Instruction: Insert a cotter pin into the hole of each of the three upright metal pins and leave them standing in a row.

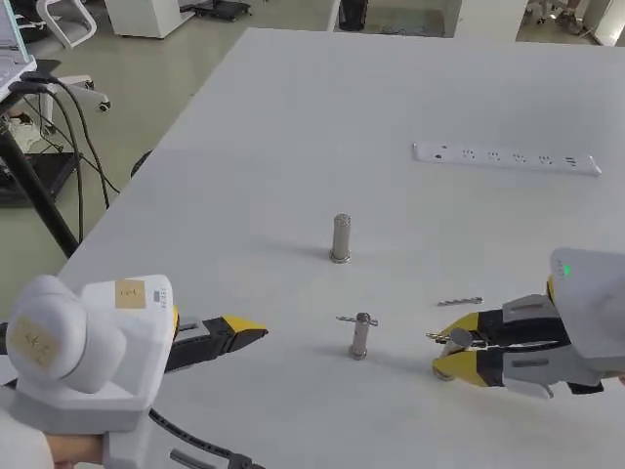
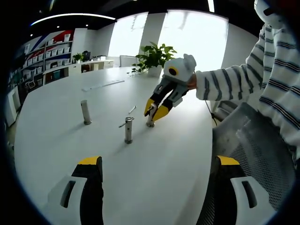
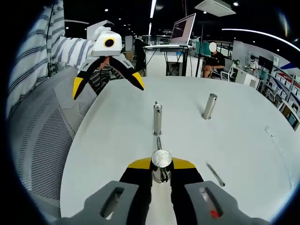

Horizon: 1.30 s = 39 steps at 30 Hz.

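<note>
Three metal pins are on the white table (image 1: 293, 127). The far pin (image 1: 340, 237) stands bare and upright. The middle pin (image 1: 360, 335) stands with a cotter pin (image 1: 344, 319) through its head. My right gripper (image 1: 451, 352) is shut on the third pin (image 3: 161, 160), which rests on the table; a thin wire pokes out of it toward the middle pin. A loose cotter pin (image 1: 459, 302) lies just beyond the right gripper. My left gripper (image 1: 244, 330) hovers at the near left, open and holding nothing (image 2: 158, 161).
A white power strip (image 1: 503, 158) lies at the far right of the table. The table's left edge drops to the floor, where cables and a stand (image 1: 39, 186) are. A mesh chair (image 2: 253, 150) sits at the near edge.
</note>
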Tool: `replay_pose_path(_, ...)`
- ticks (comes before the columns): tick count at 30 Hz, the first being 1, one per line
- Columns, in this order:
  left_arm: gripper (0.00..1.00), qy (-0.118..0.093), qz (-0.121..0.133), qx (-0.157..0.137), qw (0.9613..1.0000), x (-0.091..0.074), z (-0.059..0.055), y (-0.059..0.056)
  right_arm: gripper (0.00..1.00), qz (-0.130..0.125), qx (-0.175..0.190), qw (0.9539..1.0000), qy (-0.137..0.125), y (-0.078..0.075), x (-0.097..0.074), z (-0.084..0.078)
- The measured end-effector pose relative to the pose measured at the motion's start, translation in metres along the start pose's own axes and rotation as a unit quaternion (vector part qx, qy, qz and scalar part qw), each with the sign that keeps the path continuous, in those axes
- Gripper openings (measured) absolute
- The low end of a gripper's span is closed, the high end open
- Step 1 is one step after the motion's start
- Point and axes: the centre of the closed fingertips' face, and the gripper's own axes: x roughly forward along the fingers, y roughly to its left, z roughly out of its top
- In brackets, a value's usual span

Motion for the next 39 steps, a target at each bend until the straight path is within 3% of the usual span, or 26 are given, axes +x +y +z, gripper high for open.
replay_pose_path(9,0.99,0.004,-0.001,0.002,1.0000,0.000,0.000,0.000,0.09,0.006,-0.023,0.9997,0.003,0.000,-0.001,0.000)
replay_pose_path(24,0.99,0.005,0.001,0.003,1.0000,-0.001,-0.001,0.001,0.10,0.003,-0.027,0.9996,0.003,-0.006,0.000,-0.003)
replay_pose_path(33,0.99,0.005,0.003,0.003,1.0000,0.000,-0.001,0.000,0.10,-0.009,-0.025,0.9997,0.002,-0.010,0.000,-0.003)
replay_pose_path(37,0.99,0.005,0.000,0.002,1.0000,0.001,0.000,-0.001,0.11,-0.012,-0.003,0.9999,0.000,-0.011,0.000,-0.003)
replay_pose_path(39,0.99,0.005,-0.001,0.001,1.0000,0.001,0.000,-0.001,0.19,-0.009,0.002,0.9999,-0.009,-0.007,-0.002,0.002)
